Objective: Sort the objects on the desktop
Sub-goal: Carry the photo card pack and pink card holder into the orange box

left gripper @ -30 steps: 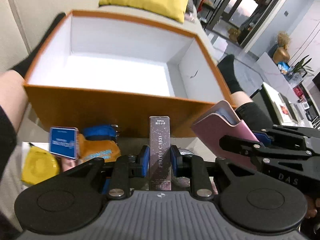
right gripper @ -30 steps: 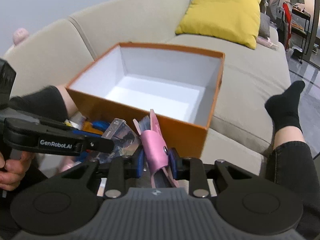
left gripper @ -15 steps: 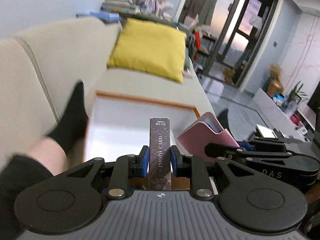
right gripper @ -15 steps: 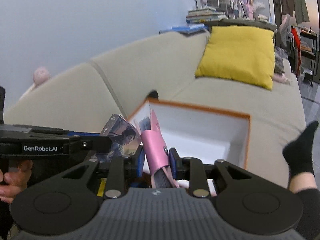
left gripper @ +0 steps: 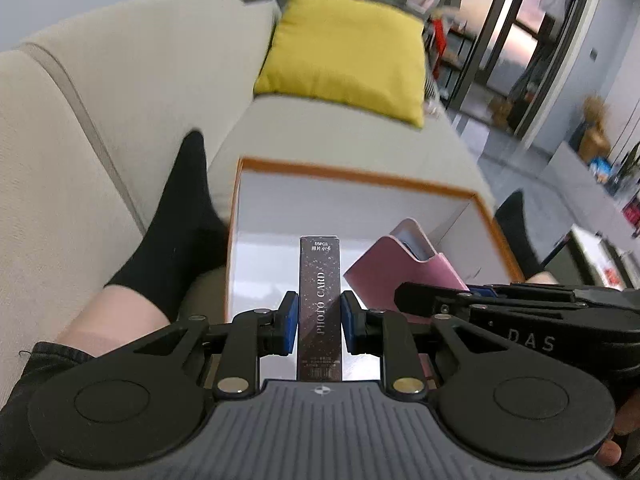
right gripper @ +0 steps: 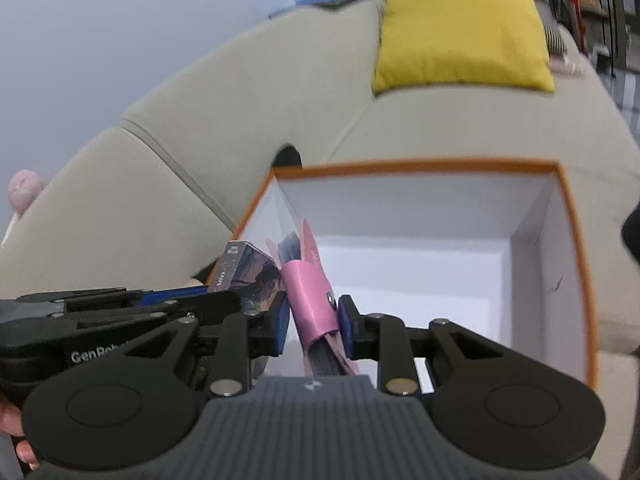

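My left gripper (left gripper: 319, 322) is shut on a dark photo card box (left gripper: 319, 280), held upright above the near edge of the orange box (left gripper: 352, 174) with a white inside. My right gripper (right gripper: 313, 322) is shut on a pink card holder (right gripper: 310, 292) with dark cards in it, over the same orange box (right gripper: 416, 168). The card holder also shows in the left wrist view (left gripper: 404, 260), right of the photo card box. The photo card box shows in the right wrist view (right gripper: 248, 270), to the left.
The orange box rests on a beige sofa (left gripper: 100, 92) with a yellow cushion (left gripper: 348, 48) behind it. A person's legs in black socks (left gripper: 180, 216) lie on both sides of the box. The box's inside shows nothing in it.
Both grippers have lifted with their objects from the pile in front of the box and moved forward over the box's open top. The loose items below are out of view.
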Tool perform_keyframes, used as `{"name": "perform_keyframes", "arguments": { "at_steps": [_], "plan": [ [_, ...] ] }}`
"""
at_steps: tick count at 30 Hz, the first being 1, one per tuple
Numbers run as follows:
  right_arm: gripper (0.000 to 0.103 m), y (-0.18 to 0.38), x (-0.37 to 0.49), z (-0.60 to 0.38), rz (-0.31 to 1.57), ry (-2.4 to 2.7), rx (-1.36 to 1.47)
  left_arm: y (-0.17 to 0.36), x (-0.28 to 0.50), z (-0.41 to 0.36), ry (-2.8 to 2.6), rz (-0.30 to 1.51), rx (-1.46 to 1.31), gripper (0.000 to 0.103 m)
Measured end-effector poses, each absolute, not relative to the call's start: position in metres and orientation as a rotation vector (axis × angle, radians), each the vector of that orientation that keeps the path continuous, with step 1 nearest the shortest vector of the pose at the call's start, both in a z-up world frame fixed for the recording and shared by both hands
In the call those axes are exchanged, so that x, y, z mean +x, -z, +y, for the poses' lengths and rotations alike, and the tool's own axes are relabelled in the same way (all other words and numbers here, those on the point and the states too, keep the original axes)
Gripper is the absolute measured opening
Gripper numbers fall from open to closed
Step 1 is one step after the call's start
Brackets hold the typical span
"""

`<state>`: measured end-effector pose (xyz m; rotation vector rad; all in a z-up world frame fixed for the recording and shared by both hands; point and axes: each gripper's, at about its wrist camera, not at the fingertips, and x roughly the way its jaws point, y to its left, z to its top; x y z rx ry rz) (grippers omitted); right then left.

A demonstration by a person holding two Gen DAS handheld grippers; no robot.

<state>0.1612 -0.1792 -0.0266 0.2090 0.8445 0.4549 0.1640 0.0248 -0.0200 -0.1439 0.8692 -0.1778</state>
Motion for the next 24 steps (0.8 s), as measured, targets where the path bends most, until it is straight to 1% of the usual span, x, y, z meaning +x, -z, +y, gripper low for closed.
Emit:
{"name": "perform_keyframes", "arguments": {
  "at_steps": [6, 10, 19, 24],
  "plan": [
    [0.028, 0.058, 0.181, -0.174, 0.955, -0.444, 0.264, 0.044, 0.170, 0.027, 0.154, 0.933, -0.099, 0.025],
    [0.028, 0.071, 0.190, -0.168, 0.994, -0.447, 0.286, 0.057, 0.178, 0.027, 0.147, 0.984, -0.063, 0.025],
    [0.028, 0.090, 0.203, -0.161, 1.057, -0.428, 0.311, 0.069, 0.179, 0.002, 0.148, 0.995, 0.147, 0.025],
    [0.028, 0.093, 0.205, -0.162, 1.072, -0.428, 0.311, 0.070, 0.178, 0.001, 0.157, 1.000, 0.152, 0.025]
  ]
}}
